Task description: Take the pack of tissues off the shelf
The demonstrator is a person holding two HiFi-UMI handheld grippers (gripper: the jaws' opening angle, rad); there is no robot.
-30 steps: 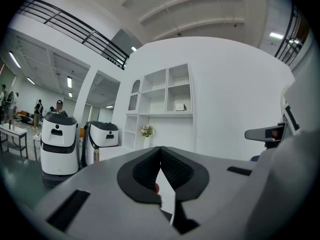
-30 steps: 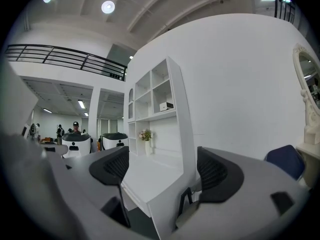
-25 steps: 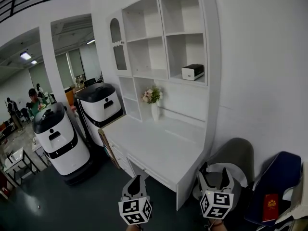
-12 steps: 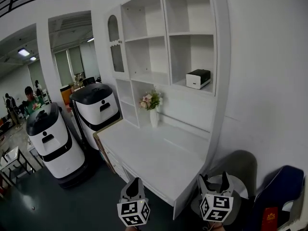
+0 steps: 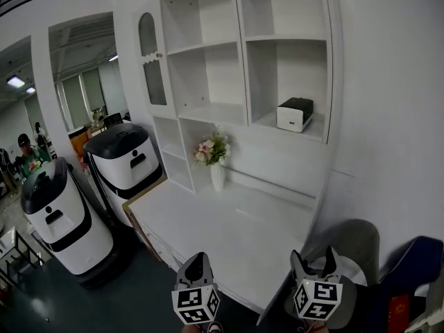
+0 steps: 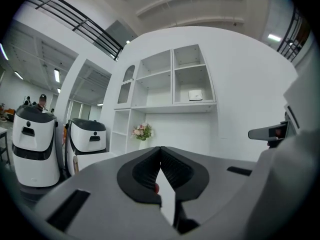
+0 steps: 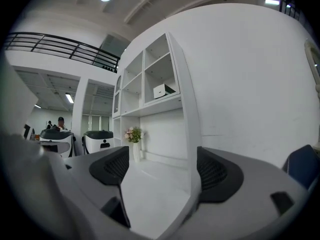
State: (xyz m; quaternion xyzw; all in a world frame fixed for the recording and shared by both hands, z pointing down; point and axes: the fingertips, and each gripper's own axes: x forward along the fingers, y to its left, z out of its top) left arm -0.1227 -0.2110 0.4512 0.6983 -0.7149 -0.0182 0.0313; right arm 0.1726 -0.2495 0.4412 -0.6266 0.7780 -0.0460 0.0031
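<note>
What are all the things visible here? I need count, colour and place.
shelf unit with desk: one, white, against wall
pack of tissues: one, white and black, lower right compartment
vase of flowers: one, white vase, on desk
service robots: two, white and black, left of desk
person: one, far left background
grey chair: one, right of desk
blue chair: one, far right
left gripper: one, grey, jaws together
right gripper: one, grey, jaws apart, empty

Left tongs [image 5: 198, 257] and right tongs [image 5: 313, 254] draw nearer the table [image 5: 229, 227] edge; the shelf [image 5: 215, 112] and pack [image 5: 295, 114] appear larger; the nearer robot [image 5: 52, 210] shifts leftward in view.
</note>
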